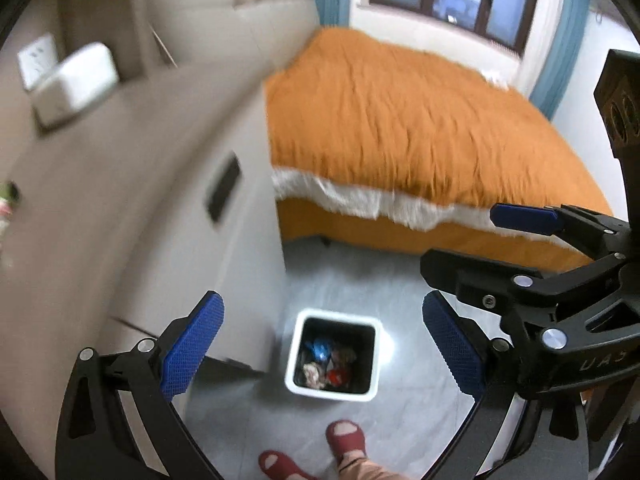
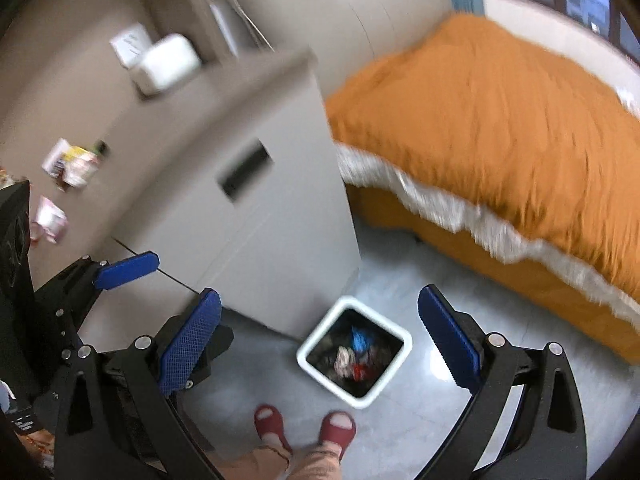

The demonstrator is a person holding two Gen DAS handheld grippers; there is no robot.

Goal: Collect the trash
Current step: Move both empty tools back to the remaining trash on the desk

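Observation:
A white square trash bin [image 1: 294, 364] stands on the grey floor beside a nightstand, with blue, red and pale crumpled trash [image 1: 326, 364] inside. It also shows in the right wrist view [image 2: 400, 356]. My left gripper [image 1: 324, 348] is open and empty, high above the bin. My right gripper [image 2: 320, 344] is open and empty too, also above the bin. In the left view the right gripper [image 1: 460, 256] reaches in from the right. Several wrappers and packets [image 2: 72, 164] lie on the nightstand top at the left.
A grey nightstand [image 2: 260, 208] with a drawer slot stands left of the bin, a white box [image 2: 168, 64] on it. An orange-covered bed [image 1: 400, 128] fills the right. The person's feet in red slippers [image 2: 304, 428] stand just before the bin.

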